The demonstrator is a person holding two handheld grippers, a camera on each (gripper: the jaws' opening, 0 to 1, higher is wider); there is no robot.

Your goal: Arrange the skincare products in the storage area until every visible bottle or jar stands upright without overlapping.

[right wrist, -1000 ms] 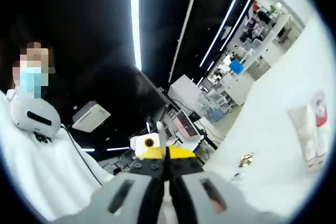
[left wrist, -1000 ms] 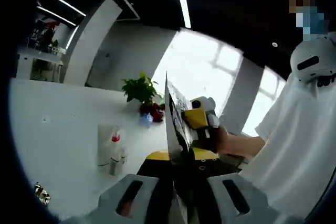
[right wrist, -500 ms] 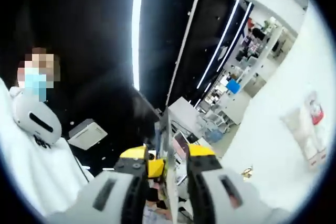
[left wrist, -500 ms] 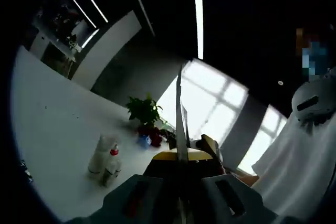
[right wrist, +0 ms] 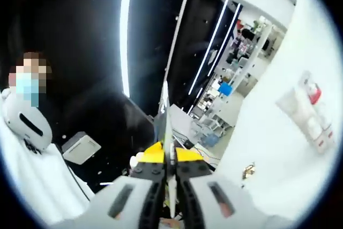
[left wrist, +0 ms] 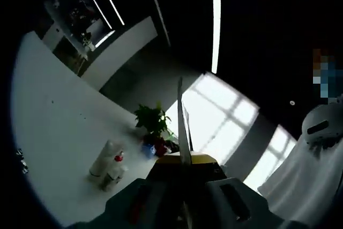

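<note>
A thin flat card (left wrist: 181,127) stands edge-on between the jaws of my left gripper (left wrist: 182,189), which is shut on it. The same card (right wrist: 167,132) rises between the jaws of my right gripper (right wrist: 169,189), shut on it too. The two grippers face each other, and each one's yellow front (left wrist: 185,159) (right wrist: 165,155) shows just behind the card in the other's view. Far off on the white table (left wrist: 48,132) stand a white tube (left wrist: 102,159) and a red-capped bottle (left wrist: 116,167), close together. In the right gripper view the tube (right wrist: 297,112) and bottle (right wrist: 317,116) are at the right.
A potted green plant (left wrist: 153,120) with small red and blue items beside it stands behind the bottles. A small gold object (right wrist: 247,171) lies on the table (right wrist: 273,164). A person in white (left wrist: 316,175) stands close behind the grippers. Shelves fill the room's far side.
My right gripper's jaws have drawn in onto the card. Both views have tilted further up toward the ceiling; the bottles have not moved on the table.
</note>
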